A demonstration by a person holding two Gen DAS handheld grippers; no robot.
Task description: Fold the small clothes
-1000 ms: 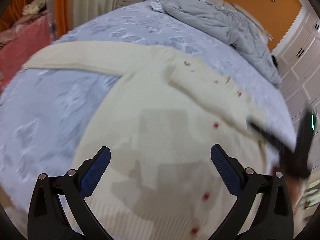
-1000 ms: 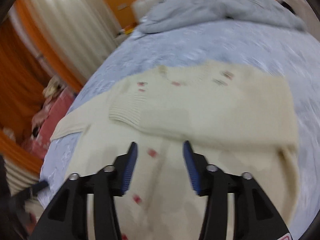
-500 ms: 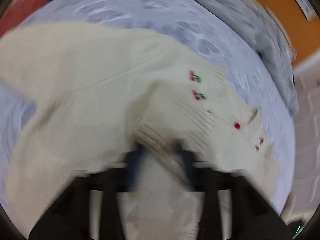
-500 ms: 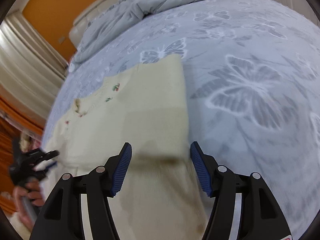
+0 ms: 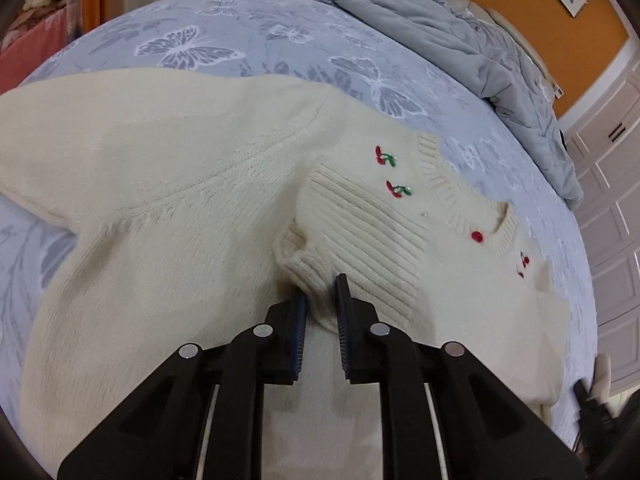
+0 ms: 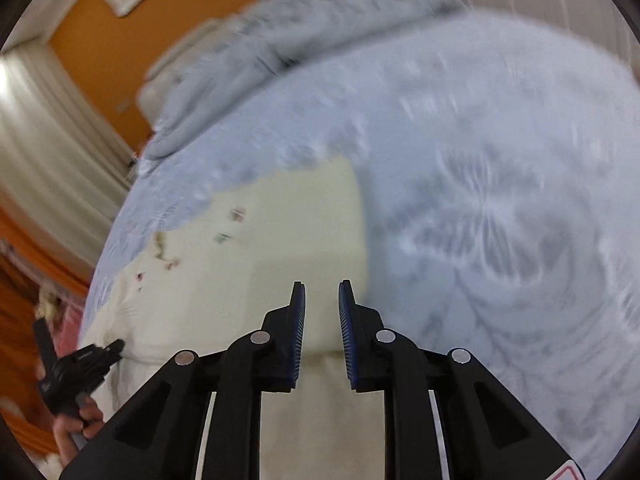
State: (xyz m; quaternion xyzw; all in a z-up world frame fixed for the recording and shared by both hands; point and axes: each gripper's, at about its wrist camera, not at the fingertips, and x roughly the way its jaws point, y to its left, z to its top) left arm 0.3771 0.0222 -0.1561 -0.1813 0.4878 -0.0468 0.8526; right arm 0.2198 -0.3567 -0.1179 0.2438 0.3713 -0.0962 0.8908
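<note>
Cardigan (image 5: 168, 184), cream knit with red buttons and small embroidered cherries, lies spread on a bed (image 5: 248, 40) covered in a blue butterfly-print sheet, as seen from the left wrist. One sleeve stretches out to the left; the other sleeve's ribbed cuff (image 5: 360, 240) is folded in over the chest. The left gripper (image 5: 321, 292) has its jaws pinched on the near edge of that cuff, having just eased a touch wider while still pressing the knit. A rumpled grey duvet (image 5: 460, 40) is heaped at the head of the bed, below an orange wall.

From the right wrist, the view is blurred. The right gripper (image 6: 322, 300) sits over the folded edge of the cardigan (image 6: 288, 232), its jaws nearly together after closing, with cream fabric between them; whether the pads actually press it cannot be told. At lower left, a hand (image 6: 76, 420) holds the other gripper's handle.
</note>
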